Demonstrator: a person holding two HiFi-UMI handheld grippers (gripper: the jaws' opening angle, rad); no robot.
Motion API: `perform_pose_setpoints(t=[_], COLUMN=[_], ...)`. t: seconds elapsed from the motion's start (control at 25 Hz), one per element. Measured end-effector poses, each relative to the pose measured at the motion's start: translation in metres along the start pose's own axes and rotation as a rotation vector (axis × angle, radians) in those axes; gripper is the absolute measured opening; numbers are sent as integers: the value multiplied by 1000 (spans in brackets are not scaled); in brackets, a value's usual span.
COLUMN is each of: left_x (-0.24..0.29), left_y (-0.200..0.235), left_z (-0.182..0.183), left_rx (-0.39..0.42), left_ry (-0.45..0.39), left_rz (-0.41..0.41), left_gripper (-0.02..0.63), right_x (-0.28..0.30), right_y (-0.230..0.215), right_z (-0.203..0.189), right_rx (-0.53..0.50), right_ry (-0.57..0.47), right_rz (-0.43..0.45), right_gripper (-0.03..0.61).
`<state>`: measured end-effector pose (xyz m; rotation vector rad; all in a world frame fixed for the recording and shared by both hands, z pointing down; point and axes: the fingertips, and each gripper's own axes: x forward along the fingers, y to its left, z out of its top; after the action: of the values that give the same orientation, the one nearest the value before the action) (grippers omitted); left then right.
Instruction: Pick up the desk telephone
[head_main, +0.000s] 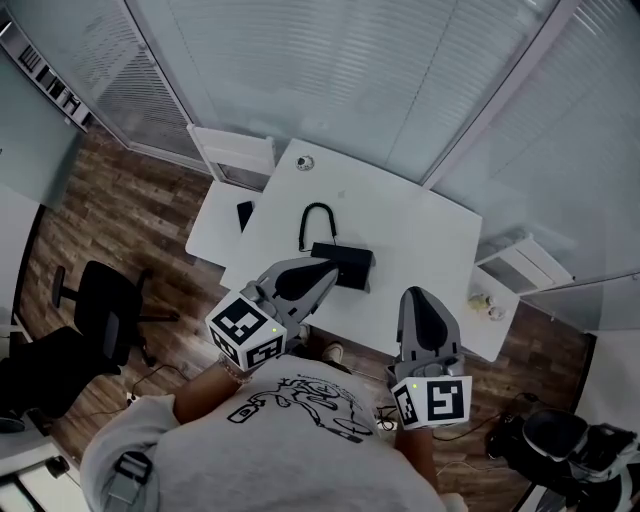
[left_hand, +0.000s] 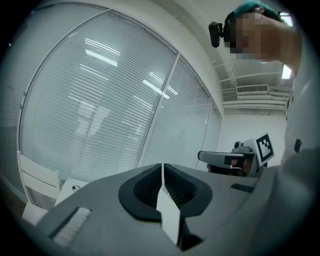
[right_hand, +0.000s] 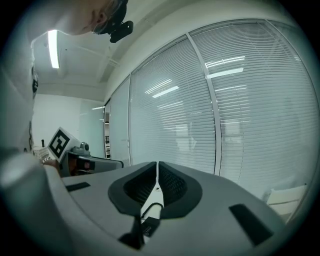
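The black desk telephone (head_main: 345, 266) lies on the white desk (head_main: 420, 240), its black cord (head_main: 317, 220) arching away behind it. My left gripper (head_main: 333, 272) is shut and empty, its tip hanging just in front of the phone's near left corner. My right gripper (head_main: 415, 294) is also shut with nothing in it, over the desk's near edge to the right of the phone. In the left gripper view the jaws (left_hand: 162, 172) meet in a thin line. The right gripper view shows its jaws (right_hand: 157, 171) closed too, with a bit of the phone (right_hand: 149, 225) glimpsed below them.
A lower white side table (head_main: 215, 230) carries a small dark flat object (head_main: 245, 214). A round item (head_main: 304, 162) sits at the desk's far corner, small objects (head_main: 487, 304) at its right edge. A black office chair (head_main: 100, 315) stands left. Blinds cover the glass wall (head_main: 330, 70) behind.
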<state>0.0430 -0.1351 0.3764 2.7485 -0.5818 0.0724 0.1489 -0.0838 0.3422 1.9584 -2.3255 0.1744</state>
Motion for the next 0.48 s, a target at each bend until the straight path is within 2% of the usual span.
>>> perform_pose_setpoints(t=[0.48], left_x=[-5], left_y=[9], left_z=[-28], left_rx=[-59], left_ry=[64], left_rz=[16], left_gripper=[15], right_x=[3], right_y=[6], right_z=[-27], right_rx=[43], right_ry=[76], right_rz=[10], right_gripper=[14])
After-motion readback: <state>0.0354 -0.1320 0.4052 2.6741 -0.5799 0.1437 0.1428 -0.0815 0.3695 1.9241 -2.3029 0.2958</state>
